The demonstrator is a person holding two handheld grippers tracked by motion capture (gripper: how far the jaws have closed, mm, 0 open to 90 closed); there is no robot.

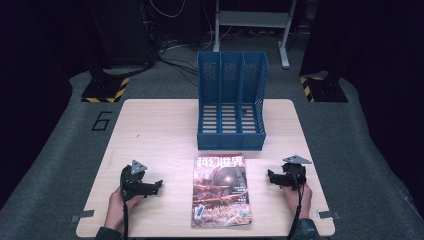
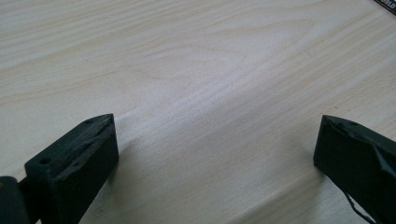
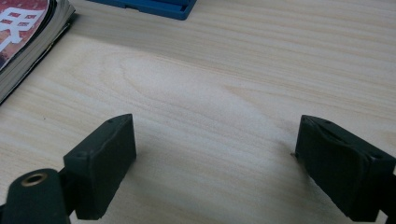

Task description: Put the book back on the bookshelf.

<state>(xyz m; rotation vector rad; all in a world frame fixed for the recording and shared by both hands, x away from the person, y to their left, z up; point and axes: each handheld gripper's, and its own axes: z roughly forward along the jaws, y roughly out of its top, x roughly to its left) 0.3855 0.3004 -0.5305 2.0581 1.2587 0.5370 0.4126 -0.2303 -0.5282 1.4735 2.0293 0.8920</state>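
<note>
The magazine lies flat on the table, cover up, between my two grippers and just in front of the blue rack. Its long axis runs from my side of the table toward the rack, leaning slightly: the near end sits a touch to my left of the far end. The title line is at the far end, next to the rack's base, and the near end reaches close to my edge of the table. In the right gripper view, the magazine shows at the upper left with its stacked page edges facing the gripper, and a piece of the rack's blue base lies across the top.

The rack stands upright at the far middle of the table, with three slots side by side and its low open front facing me. All three slots show only their slatted floors; nothing stands in them.

My left gripper rests on the table to the left of the magazine, pointing toward it, near but apart. In the left gripper view, my left gripper has its jaws spread wide, with bare wood between them and nothing held. My right gripper sits on the table to the right of the magazine, pointing inward at it, also apart from it. In the right gripper view, my right gripper is likewise released, jaws wide, with only table between them.
</note>
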